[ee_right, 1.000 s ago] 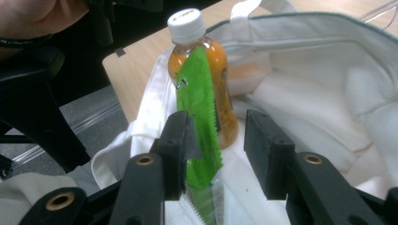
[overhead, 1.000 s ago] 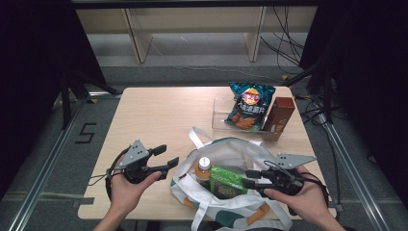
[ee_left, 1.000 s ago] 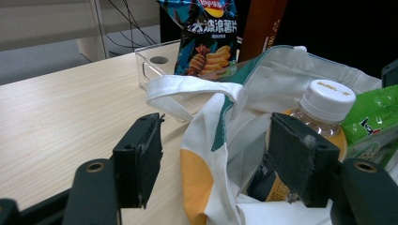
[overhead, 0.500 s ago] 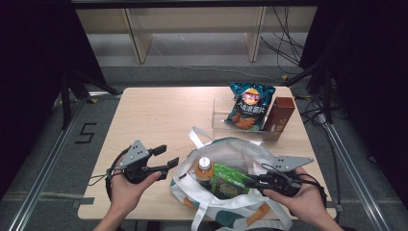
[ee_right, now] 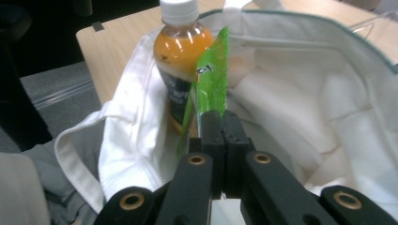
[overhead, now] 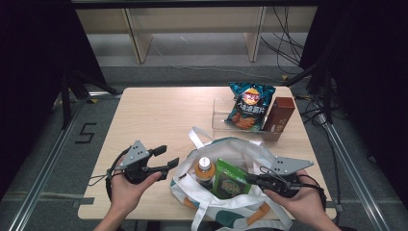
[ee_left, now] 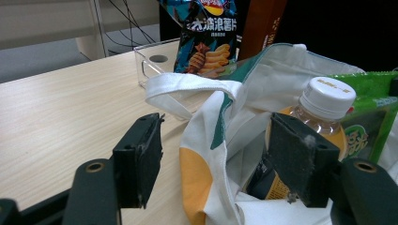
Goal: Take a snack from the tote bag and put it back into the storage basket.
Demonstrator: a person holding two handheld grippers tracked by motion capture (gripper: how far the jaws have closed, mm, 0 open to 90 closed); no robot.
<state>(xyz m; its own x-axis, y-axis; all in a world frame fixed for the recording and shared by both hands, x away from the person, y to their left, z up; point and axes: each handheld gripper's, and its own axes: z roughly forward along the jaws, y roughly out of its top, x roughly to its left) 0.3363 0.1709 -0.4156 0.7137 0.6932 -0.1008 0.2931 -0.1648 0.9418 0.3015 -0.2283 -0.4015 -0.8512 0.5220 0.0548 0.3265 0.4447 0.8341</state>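
R tool (ee_right: 222,123) has just closed, clamped on edge of green snack packet (overhead: 230,179), which stands inside tote bag (overhead: 250,150) at counter's (overhead: 159,115) 5 o'clock, beside drink bottle (overhead: 205,169). L tool (overhead: 163,158) wide, holding nothing

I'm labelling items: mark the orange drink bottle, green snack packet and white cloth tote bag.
Orange drink bottle (overhead: 205,166), high view, white cap.
Green snack packet (overhead: 230,180), high view, front face.
White cloth tote bag (overhead: 219,146), high view, far rim.
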